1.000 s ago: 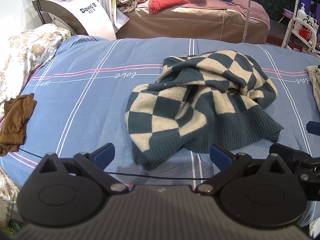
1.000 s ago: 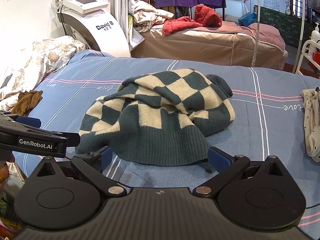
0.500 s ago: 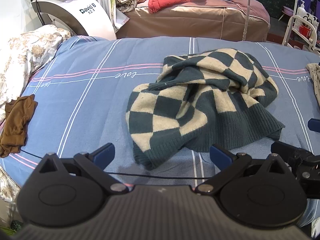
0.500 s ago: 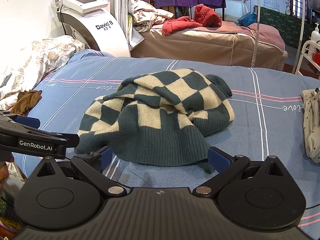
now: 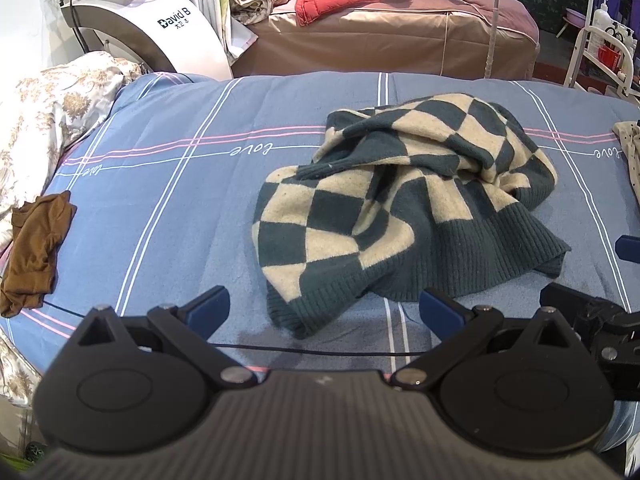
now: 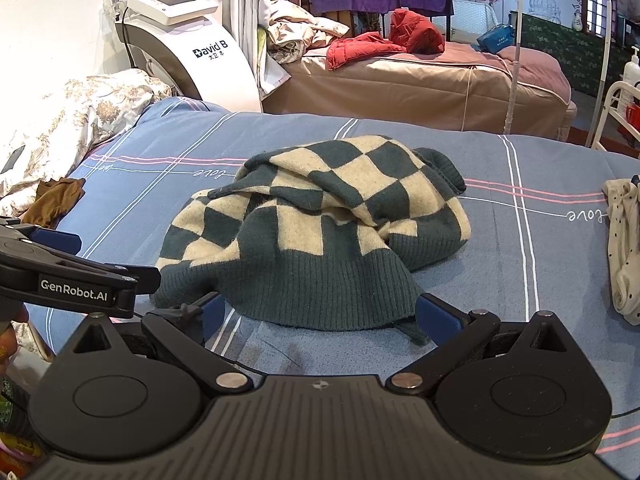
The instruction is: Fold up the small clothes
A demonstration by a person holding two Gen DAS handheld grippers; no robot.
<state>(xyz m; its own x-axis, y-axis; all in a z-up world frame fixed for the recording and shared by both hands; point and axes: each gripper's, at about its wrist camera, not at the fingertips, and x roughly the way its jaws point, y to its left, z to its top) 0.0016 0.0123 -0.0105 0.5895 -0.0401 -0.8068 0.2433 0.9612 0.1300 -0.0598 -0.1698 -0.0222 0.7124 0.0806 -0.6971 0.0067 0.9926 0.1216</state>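
Two sets of tongs hover low over the near edge of a bed [image 5: 168, 208] covered in a blue sheet with white and pink stripes and the word "love" printed on it. The left tongs [image 5: 323, 309] stand wide apart with nothing between their blue-tipped fingers [image 5: 208, 310]. The right tongs [image 6: 318, 314] are just as wide and also hold nothing.

A checkered sweater [image 5: 400, 216] in dark green and cream lies crumpled near the middle of the bed, unfolded, with its ribbed dark green hem toward the tongs. In the right wrist view the hem [image 6: 304, 292] drapes down to just ahead of the right tongs, and a loose corner of it lies close to the right finger tip; I cannot tell if they touch. In the left wrist view a bunched ribbed corner of the sweater sits just ahead of the gap between the left fingers.

A small brown garment [image 5: 34, 254] lies at the left edge of the bed, well apart from the sweater. A cream garment with dark dots [image 6: 624, 248] lies at the right edge. Beyond the bed stand a white machine [image 6: 192, 48] marked "David B" and a second bed [image 6: 420, 84] in tan and pink with red clothes [image 6: 384, 42] on top.
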